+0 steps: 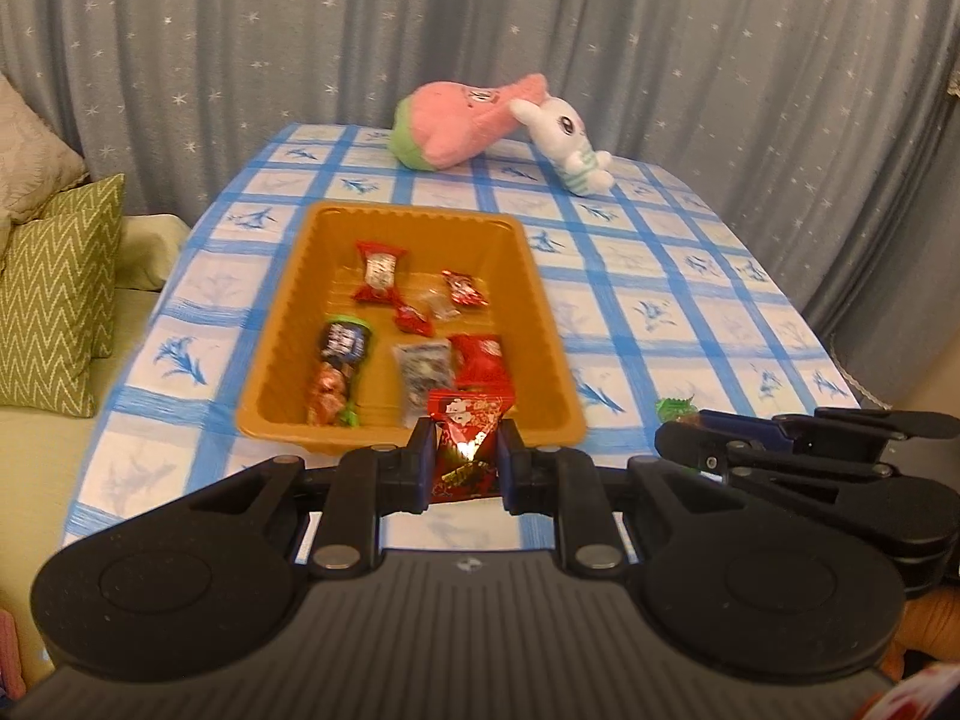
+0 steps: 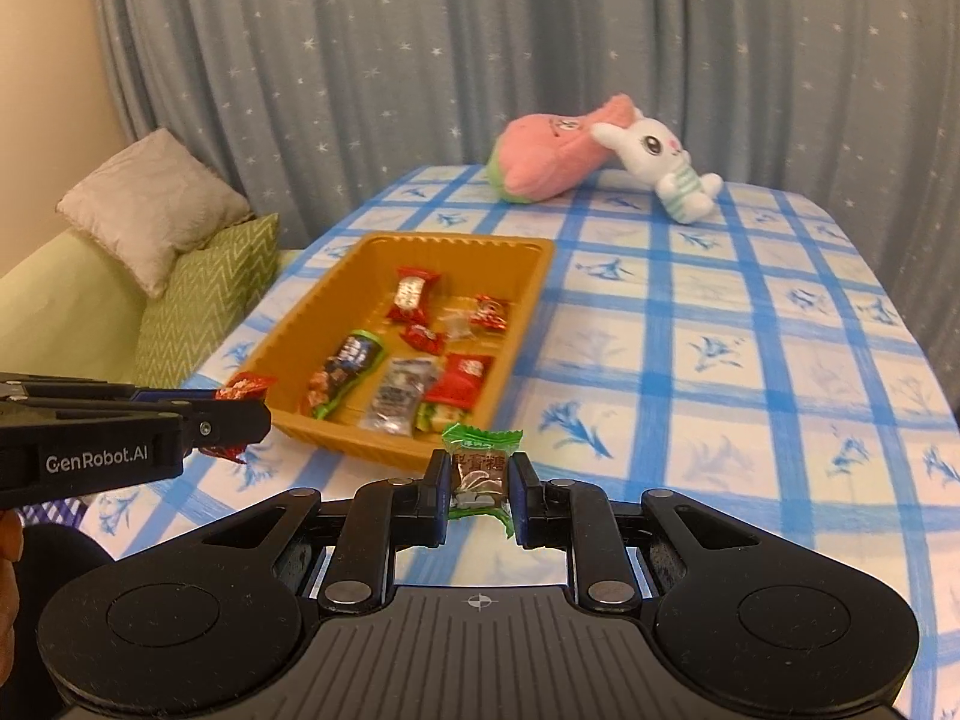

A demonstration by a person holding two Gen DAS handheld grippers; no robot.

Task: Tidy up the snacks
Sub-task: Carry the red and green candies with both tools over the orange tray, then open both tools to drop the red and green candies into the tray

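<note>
Two grippers are seen, each closed on a wrapped snack. From the left wrist view, the left gripper [image 1: 465,453] is clamped on a red snack packet [image 1: 465,438], whose top corner stands up between the blue pads. Just beyond the fingertips lies an orange tray [image 1: 414,222] on the blue checked tablecloth [image 1: 690,300]; several wrapped snacks [image 1: 420,324] are scattered in it, mostly red ones. To the right of this gripper, the right gripper [image 1: 675,426] is seen side-on, with a scrap of green wrapper at its tip. Far ahead, a pink plush toy [image 1: 456,126] and a white plush rabbit [image 1: 567,138] lie touching each other.

From the right wrist view, the right gripper [image 2: 480,480] is pinched on a green-wrapped candy [image 2: 480,468]. The tray is found ahead and slightly left of it. At the left, the other gripper is seen side-on, with the red packet nipped in its tip near the tray's near-left corner.
</note>
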